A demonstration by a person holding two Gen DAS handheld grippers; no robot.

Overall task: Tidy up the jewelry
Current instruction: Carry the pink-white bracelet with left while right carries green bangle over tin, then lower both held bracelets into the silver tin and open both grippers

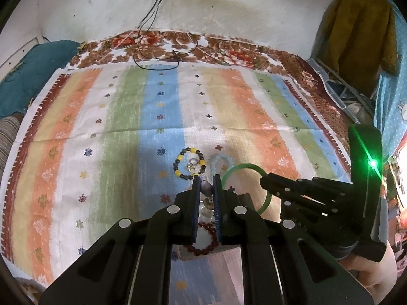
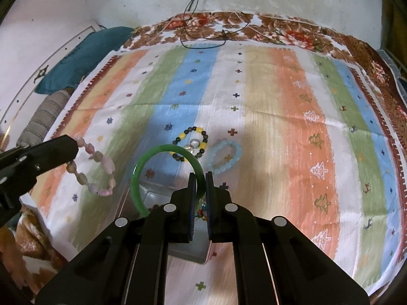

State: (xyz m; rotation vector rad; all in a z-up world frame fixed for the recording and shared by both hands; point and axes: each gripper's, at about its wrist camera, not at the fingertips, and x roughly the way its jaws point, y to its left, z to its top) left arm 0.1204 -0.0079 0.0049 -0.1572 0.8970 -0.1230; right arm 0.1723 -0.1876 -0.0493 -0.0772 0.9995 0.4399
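My left gripper (image 1: 205,178) is shut on a pink and grey stone bracelet (image 1: 206,186), which hangs from its tip (image 2: 75,146) as a loop (image 2: 96,172) above the striped cloth. The right gripper (image 2: 201,175) is shut on a green bangle (image 2: 162,148); the left wrist view shows it (image 1: 263,180) holding the bangle (image 1: 244,165) just to the right. A yellow and black bead bracelet (image 1: 177,164) (image 2: 182,135) and a pale blue bracelet (image 1: 230,158) (image 2: 237,150) lie side by side on the cloth ahead. Under both grippers sits a grey box (image 2: 152,195) with a dark red bead bracelet (image 1: 203,250) in it.
A striped cloth (image 1: 254,106) covers a bed with a floral sheet. A black cable (image 1: 152,58) lies at the far edge by the wall. A teal cushion (image 1: 30,76) is far left, hanging clothes (image 1: 356,30) far right. A small clear trinket (image 2: 194,142) lies inside the yellow-black bracelet.
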